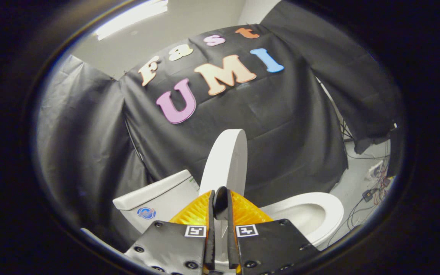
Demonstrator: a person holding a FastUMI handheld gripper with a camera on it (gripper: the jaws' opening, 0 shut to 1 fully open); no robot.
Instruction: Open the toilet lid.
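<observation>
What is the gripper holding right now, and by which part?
The gripper is shut on the toilet lid, pinching its free front edge; the lid stands raised, edge-on, above the bowl.

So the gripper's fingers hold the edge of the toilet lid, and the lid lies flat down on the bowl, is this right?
Not quite. The gripper view shows the toilet lid raised, standing nearly upright above the bowl, not flat. The gripper does hold its edge between nearly closed fingers.

The toilet lid (225, 160) stood raised on edge just ahead of the tongs (220, 202), whose fingers were closed on its lower edge. The tank (159, 198) sat at ten o'clock of the fingers, the bowl (311, 214) at three o'clock, with cables (369, 194) on the floor beyond the bowl.
</observation>
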